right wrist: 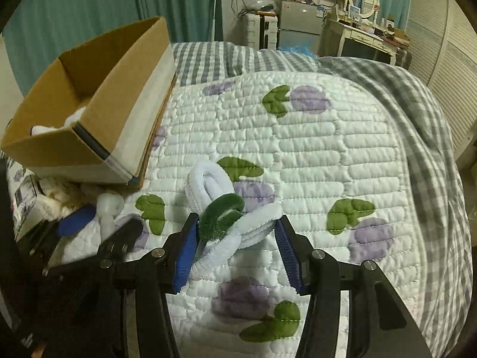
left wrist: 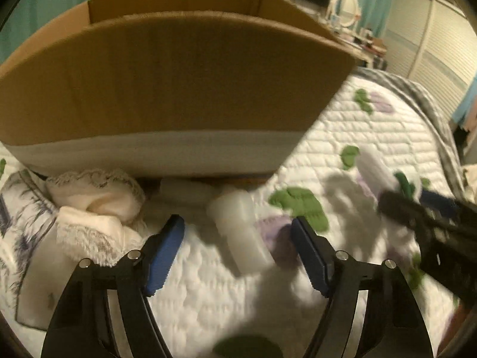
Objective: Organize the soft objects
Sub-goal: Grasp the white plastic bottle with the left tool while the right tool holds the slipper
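Observation:
A cardboard box (left wrist: 167, 77) stands on the bed; it also shows in the right wrist view (right wrist: 98, 113) at the left, with something white inside. My left gripper (left wrist: 238, 232) is open around a white plastic bottle (left wrist: 241, 229) lying on the quilt. Cream fluffy cloths (left wrist: 95, 208) lie to its left under the box edge. My right gripper (right wrist: 237, 229) is open around a white and green fuzzy slipper (right wrist: 226, 208) on the quilt; the pads look close to it but not pressing. The right gripper shows blurred in the left wrist view (left wrist: 417, 208).
A white quilt with green and purple patches (right wrist: 298, 149) covers the bed, with a grey checked blanket (right wrist: 417, 113) at the far side. A patterned pillow (left wrist: 21, 208) lies at the left. A dresser with mirror (right wrist: 363, 29) and a small fridge (right wrist: 301, 24) stand beyond.

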The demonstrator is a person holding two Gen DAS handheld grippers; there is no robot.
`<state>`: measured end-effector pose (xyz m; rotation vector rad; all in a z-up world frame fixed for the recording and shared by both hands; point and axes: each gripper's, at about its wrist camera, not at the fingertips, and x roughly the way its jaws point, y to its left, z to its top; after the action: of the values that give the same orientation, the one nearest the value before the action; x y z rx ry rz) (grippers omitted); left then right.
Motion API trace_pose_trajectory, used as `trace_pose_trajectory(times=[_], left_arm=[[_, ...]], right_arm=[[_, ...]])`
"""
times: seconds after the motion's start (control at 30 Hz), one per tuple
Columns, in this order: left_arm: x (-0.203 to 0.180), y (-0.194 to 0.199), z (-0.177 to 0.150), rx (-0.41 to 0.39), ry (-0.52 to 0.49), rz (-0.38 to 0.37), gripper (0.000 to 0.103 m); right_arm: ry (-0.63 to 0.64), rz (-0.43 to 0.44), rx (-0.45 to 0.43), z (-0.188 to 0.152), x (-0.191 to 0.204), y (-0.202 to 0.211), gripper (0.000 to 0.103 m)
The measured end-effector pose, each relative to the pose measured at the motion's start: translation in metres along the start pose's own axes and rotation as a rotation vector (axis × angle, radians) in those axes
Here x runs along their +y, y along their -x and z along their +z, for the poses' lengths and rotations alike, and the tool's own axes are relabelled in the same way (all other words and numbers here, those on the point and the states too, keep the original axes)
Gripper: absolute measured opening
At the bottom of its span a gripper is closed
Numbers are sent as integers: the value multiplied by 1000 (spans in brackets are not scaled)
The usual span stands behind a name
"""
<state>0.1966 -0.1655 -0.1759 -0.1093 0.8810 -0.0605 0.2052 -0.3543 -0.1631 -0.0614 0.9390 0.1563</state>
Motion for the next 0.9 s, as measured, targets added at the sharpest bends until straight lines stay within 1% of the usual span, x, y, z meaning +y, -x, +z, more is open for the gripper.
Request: trace_pose_trajectory(times=[0.03,0.1,0.17,0.23,0.27,0.37,0.43,0.63,0.8,0.87,0.9], left_arm=[[1,-4,2,-8,12,13,73],[3,-8,5,-27,30,29,62],[4,-9,6,-34,37,43,45],[7,-6,4,-39,38,53,35],[11,-5,3,-36,48,47,32],[18,3,1,-19,53,2,28],[21,15,-2,-23,38,-21,28],[27,61,-23,-43,-27,-75,28],[40,105,-37,-50,-52,-125,28],[48,125,-37,-67,-66,-143,28],[50,129,-30,-75,-75,-152,28]], right_arm=[[2,2,-2,0,1,-1,51],[1,5,-8,-1,1,0,51],[-2,8,-20,0,2,3,51],[-4,9,-32,-1,2,8,51],[-4,8,-36,-1,1,10,51],[4,-2,-59,-1,2,22,51],[-8,3,-81,-1,-1,32,51],[-58,15,-141,-7,-5,60,51],[-60,34,-177,-15,9,83,51],[-48,46,-193,-15,17,93,51],[-36,48,-206,-15,23,100,51]])
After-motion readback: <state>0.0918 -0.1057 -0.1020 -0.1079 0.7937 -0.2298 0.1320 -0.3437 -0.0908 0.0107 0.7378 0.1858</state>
